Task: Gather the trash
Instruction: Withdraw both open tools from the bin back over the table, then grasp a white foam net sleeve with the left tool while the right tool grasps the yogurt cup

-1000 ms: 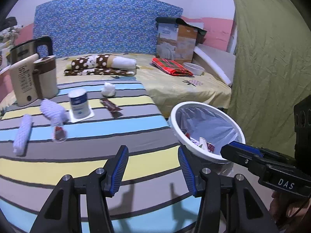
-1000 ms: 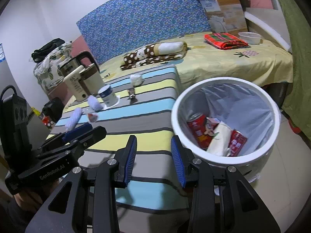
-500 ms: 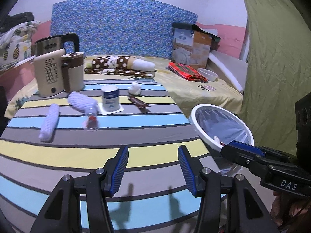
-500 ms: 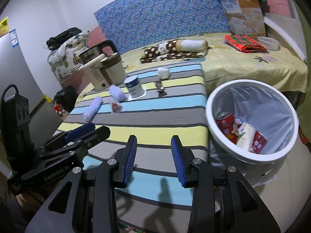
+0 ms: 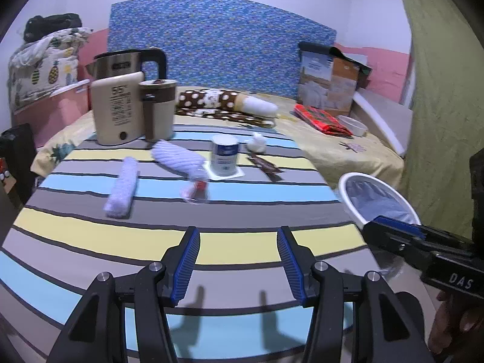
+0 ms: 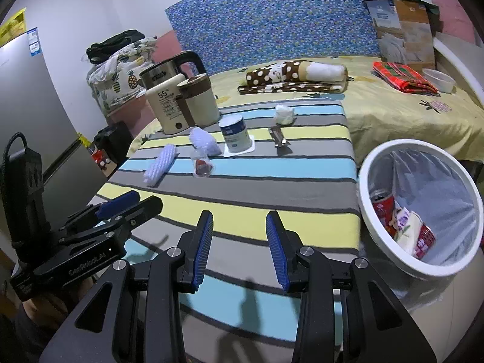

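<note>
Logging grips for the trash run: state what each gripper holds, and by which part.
Nothing is held. The left gripper and the right gripper both stand open and bare above the striped tablecloth.

- The walls are white, with a pink band low down.
- A blue patterned headboard stands against the far wall.
- The bed before it has a yellow sheet; on it lie a dotted brown roll, a red plaid cloth, a white bowl and a cardboard box.
- The desk sits touching the bed's near edge, under a cloth striped grey, blue and yellow.
- A grey fridge stands at the left.
- An olive curtain hangs at the right.
- A pineapple-print bundle is piled in the left corner, a black bag on top.
</note>
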A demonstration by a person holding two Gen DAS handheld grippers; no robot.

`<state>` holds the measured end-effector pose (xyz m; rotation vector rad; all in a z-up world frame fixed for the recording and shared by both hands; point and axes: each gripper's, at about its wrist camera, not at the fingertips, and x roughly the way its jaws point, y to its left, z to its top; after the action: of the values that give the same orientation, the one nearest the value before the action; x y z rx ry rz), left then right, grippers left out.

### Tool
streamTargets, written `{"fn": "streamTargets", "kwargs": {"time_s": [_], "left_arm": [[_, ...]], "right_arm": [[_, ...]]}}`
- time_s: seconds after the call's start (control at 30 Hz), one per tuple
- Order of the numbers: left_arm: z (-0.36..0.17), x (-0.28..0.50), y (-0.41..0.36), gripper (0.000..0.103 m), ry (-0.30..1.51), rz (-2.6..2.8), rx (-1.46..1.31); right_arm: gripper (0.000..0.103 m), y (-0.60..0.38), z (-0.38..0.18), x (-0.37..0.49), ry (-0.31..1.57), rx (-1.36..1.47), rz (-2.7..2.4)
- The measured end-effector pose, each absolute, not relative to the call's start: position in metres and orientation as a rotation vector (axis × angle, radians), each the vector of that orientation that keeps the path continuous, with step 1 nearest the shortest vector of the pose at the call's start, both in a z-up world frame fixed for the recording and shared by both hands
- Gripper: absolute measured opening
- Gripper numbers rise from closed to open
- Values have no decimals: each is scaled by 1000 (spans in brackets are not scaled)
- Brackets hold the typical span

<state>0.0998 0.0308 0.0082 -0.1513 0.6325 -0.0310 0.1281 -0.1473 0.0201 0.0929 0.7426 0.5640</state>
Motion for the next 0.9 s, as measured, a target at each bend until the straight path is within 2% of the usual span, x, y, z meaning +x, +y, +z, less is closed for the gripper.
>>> {"fn": "streamTargets", "kwargs": {"time_s": [0.53,0.57,0.6,0.63,0.67,0.9], "left_arm": [[-8,138,106,53,663,161,-153],[-10,144,110,53,671,175,-147],[-11,147,112,53,675,183,-145],[-13,152,116,53,680,191,-146],[-14,155,119,53,683,194,-146],[-23,182,139,53,716,233,-135]], "right_arm": [[39,-115,18,162,755,73,611],[40,-112,18,165,758,71,610],[47,-109,17,169,763,67,611],[57,-108,16,172,770,64,606],[61,-106,16,174,772,63,606],[62,-92,14,198,777,17,598]]}}
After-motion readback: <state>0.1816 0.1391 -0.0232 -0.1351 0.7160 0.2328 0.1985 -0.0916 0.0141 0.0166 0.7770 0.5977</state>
